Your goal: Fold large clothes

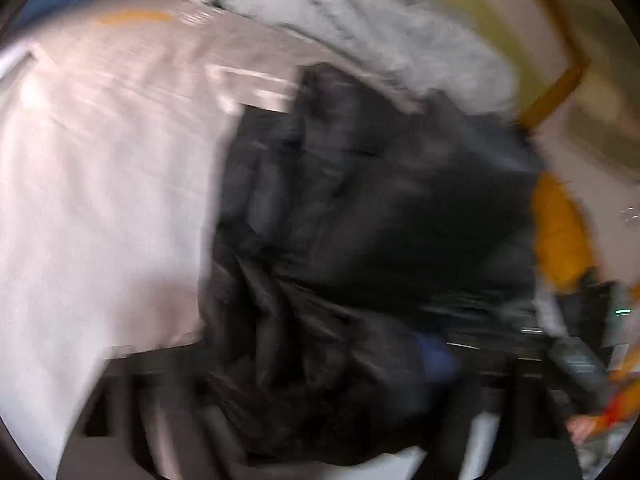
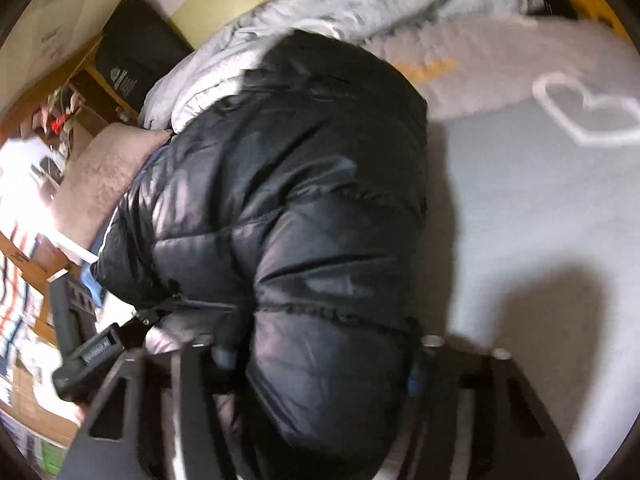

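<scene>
A black puffer jacket [image 2: 288,200] lies bunched on a bed with a light sheet [image 2: 520,208]. It also fills the middle of the blurred left wrist view [image 1: 360,220]. My right gripper [image 2: 316,360] is closed around a thick quilted fold of the jacket, with fingers [image 2: 192,392] on either side of it. My left gripper [image 1: 320,400] has dark jacket fabric bunched between its fingers [image 1: 168,420] at the bottom of the view. The fingertips of both are hidden by fabric.
A rumpled grey-white duvet [image 2: 340,4] lies at the far side of the bed. A beige pillow [image 2: 100,176] sits at the left, by a wooden shelf [image 2: 80,92] with clutter. A black flat pad [image 2: 136,56] leans by the yellow wall.
</scene>
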